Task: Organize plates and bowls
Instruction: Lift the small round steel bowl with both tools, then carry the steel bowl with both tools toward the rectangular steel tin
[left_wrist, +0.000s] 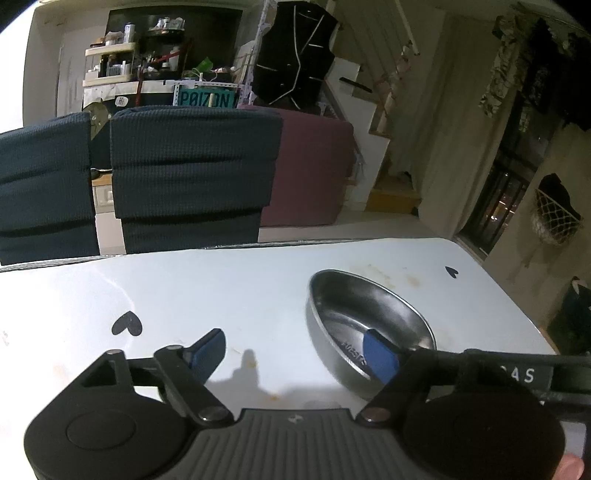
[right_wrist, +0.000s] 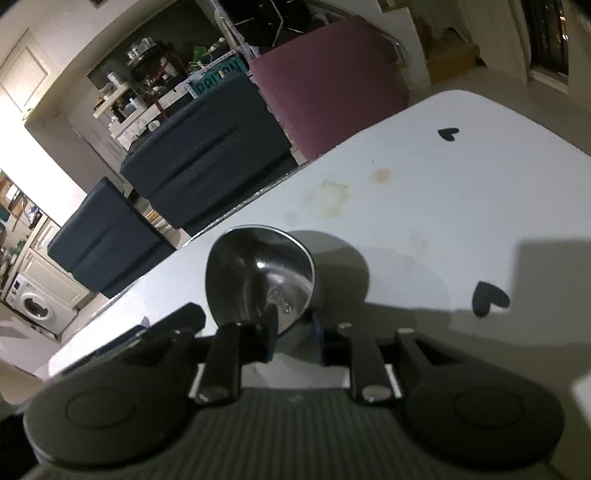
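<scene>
A steel bowl (left_wrist: 369, 314) stands tilted on its side over the white table (left_wrist: 184, 295). In the right wrist view the bowl (right_wrist: 258, 273) has its rim between the fingers of my right gripper (right_wrist: 293, 330), which is shut on that rim; a shadow lies under the bowl. My left gripper (left_wrist: 293, 354) is open wide. Its right blue pad (left_wrist: 380, 356) reaches in front of the bowl's hollow, and its left pad (left_wrist: 207, 354) stands apart over bare table, so the bowl's near wall lies between the jaws. A black bar of the right gripper (left_wrist: 517, 373) crosses at right.
Black heart stickers (left_wrist: 127, 323) (right_wrist: 489, 297) and brownish stains (right_wrist: 328, 195) mark the table. Two dark blue chair backs (left_wrist: 192, 173) stand along its far edge, with a maroon seat (left_wrist: 314, 166) beyond. Cluttered shelves (left_wrist: 147, 66) fill the background.
</scene>
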